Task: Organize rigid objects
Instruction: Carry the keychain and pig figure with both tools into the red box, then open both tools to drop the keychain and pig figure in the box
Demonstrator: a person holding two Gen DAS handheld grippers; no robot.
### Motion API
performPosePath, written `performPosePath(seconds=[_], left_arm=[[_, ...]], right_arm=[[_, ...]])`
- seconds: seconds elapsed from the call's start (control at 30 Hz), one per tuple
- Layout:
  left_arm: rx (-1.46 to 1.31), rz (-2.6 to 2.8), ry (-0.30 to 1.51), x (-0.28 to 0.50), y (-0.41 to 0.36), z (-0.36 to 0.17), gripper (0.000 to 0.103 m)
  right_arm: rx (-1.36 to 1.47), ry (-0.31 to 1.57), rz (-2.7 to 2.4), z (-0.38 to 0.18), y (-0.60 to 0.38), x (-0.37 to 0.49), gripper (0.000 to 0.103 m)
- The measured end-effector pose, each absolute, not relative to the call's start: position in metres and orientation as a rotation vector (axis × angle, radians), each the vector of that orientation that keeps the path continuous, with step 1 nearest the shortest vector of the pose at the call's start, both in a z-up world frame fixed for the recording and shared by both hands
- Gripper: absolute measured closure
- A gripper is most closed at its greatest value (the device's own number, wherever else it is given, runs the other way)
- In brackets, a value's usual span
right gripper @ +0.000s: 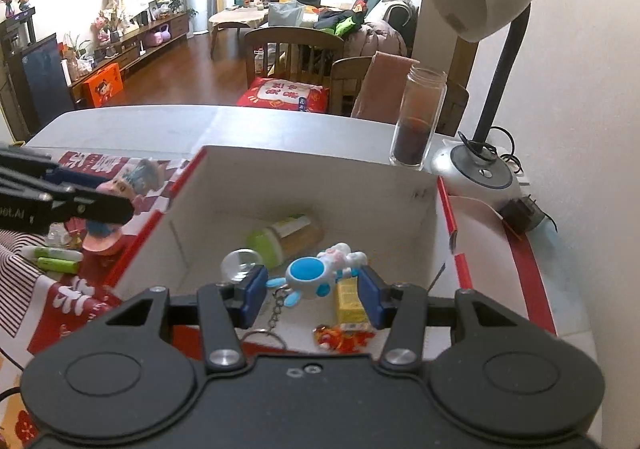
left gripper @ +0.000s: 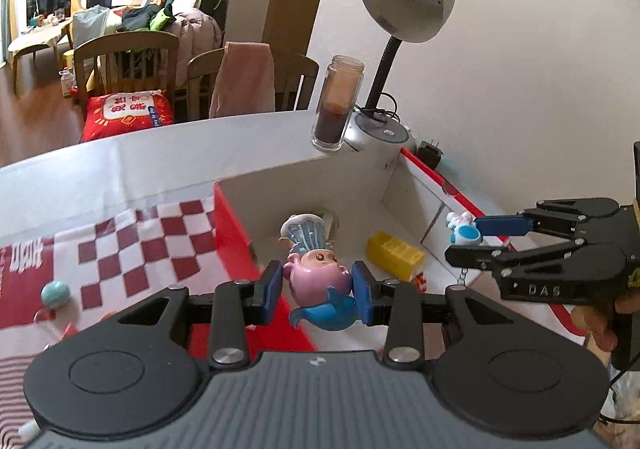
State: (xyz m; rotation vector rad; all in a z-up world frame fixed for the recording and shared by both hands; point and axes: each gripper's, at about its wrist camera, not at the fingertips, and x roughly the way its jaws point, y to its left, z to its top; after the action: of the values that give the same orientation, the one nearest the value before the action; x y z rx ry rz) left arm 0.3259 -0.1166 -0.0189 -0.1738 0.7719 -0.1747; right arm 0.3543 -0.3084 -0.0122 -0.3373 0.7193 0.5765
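My left gripper (left gripper: 316,289) is shut on a pink figurine (left gripper: 316,273) that has a blue tail and a shell-shaped hat. It hangs over the near left edge of an open box (left gripper: 304,173), red outside and white inside. My right gripper (right gripper: 312,291) is shut on a white and blue keychain toy (right gripper: 308,277), whose chain and ring dangle above the box (right gripper: 320,185) floor. Each view catches the other hand: the right gripper (left gripper: 466,240) with its toy (left gripper: 464,231) over the box's right wall, and the left gripper (right gripper: 120,199) with the figurine (right gripper: 140,174) at the left.
In the box lie a yellow block (left gripper: 394,255), a green-capped bottle (right gripper: 286,235), a clear ball (right gripper: 240,265) and a red-orange trinket (right gripper: 344,337). Behind it stand a glass jar (right gripper: 418,117), a desk lamp (right gripper: 480,169) and a plug adapter (right gripper: 520,215). Small items (right gripper: 56,261) litter the checkered cloth (left gripper: 132,249).
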Motion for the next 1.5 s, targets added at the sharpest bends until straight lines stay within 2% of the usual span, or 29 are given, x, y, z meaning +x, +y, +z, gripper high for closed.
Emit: performPosePath(seconds=[0.37,0.77,1.5], left_arm=[[-0.091,-0.234,0.790,0.404,-0.165,-0.020,0.066],[-0.030,-0.289,0.976,0.464,-0.197,-0.080,0.066],[0.051,-0.308,1.202,0.486,-0.218,-0.133,0.066]], right_arm=[[-0.335,0.738,0.599,-0.021,-0.322,0.396,0.055],[-0.354,0.827,0.659,-0.057,-0.323,0.414,0.055],[-0.411,0.910,0.675,-0.078,-0.314,0.422,0.054]])
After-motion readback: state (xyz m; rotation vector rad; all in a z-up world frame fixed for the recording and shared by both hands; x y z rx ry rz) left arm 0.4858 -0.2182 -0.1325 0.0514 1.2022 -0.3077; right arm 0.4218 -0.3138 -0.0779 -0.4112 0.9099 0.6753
